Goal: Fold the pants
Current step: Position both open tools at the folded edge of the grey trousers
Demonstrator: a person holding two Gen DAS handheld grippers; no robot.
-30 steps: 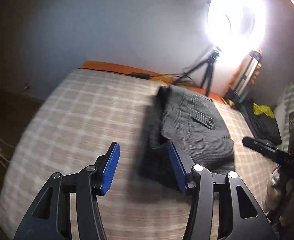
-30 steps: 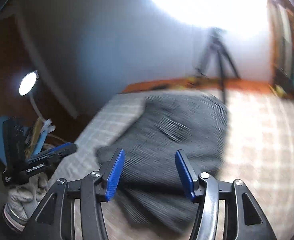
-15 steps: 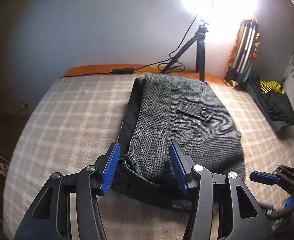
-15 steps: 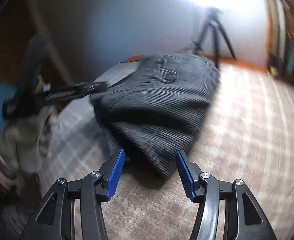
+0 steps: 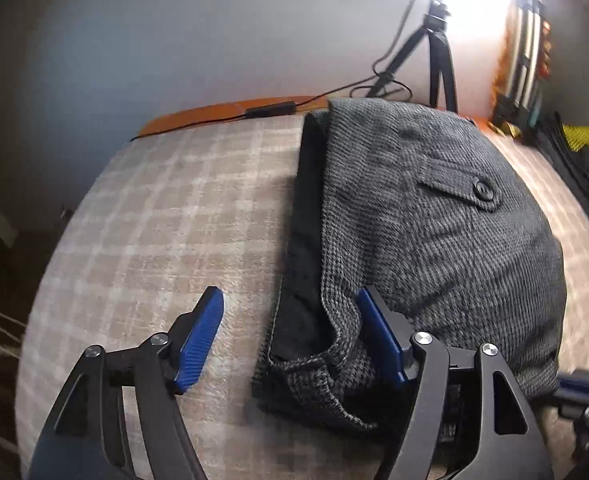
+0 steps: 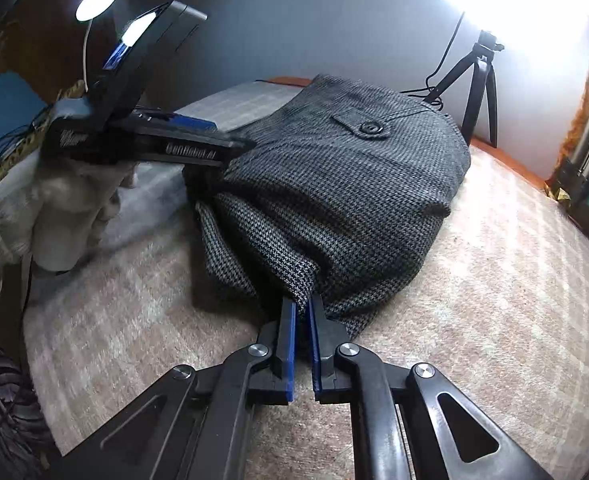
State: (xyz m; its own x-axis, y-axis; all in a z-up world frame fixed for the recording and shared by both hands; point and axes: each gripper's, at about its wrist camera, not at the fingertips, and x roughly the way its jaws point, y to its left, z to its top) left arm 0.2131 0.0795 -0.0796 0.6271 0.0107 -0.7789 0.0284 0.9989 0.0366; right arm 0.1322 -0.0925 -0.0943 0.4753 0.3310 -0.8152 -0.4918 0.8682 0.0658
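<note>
My right gripper (image 6: 301, 322) is clenched on the near edge of the grey houndstooth pants (image 6: 346, 184), lying half-folded on the checked bedspread (image 6: 494, 280); my left gripper (image 5: 290, 336), spread wide, straddles the near corner by the dark lining. I judge the pinch shallow: a pull could slip it or drag the stack askew. How many layers are caught is hidden.
</note>
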